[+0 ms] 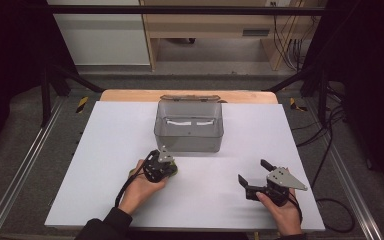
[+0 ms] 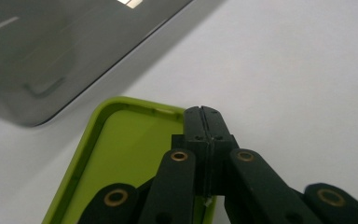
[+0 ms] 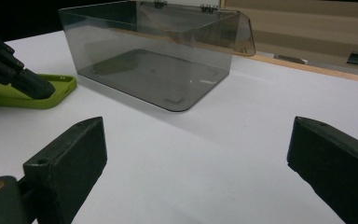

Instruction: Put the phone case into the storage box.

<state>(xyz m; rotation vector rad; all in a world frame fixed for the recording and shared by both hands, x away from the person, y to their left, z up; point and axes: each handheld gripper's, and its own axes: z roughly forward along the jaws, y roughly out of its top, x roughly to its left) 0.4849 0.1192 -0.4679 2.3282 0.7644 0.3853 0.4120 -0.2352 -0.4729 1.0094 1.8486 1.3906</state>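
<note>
A lime-green phone case (image 1: pixel 175 171) lies on the white table just in front of the smoky clear plastic box (image 1: pixel 189 135). My left gripper (image 1: pixel 170 166) sits over the case. In the left gripper view the jaws are pressed together on the case's (image 2: pixel 121 154) right rim, with the gripper's tip (image 2: pixel 203 114) at the far edge. My right gripper (image 1: pixel 253 170) rests at the front right, jaws wide apart and nothing between them (image 3: pixel 196 135). The right gripper view also shows the case (image 3: pixel 51 95) and the left gripper (image 3: pixel 32 86) at its left.
The box (image 3: pixel 158 60) stands at the back middle of the white tabletop (image 1: pixel 105 150) with its hinged lid (image 1: pixel 190 98) tipped open behind it; its inside looks bare. A corner of the box (image 2: pixel 37 46) lies close to the case. Black frame posts flank the table.
</note>
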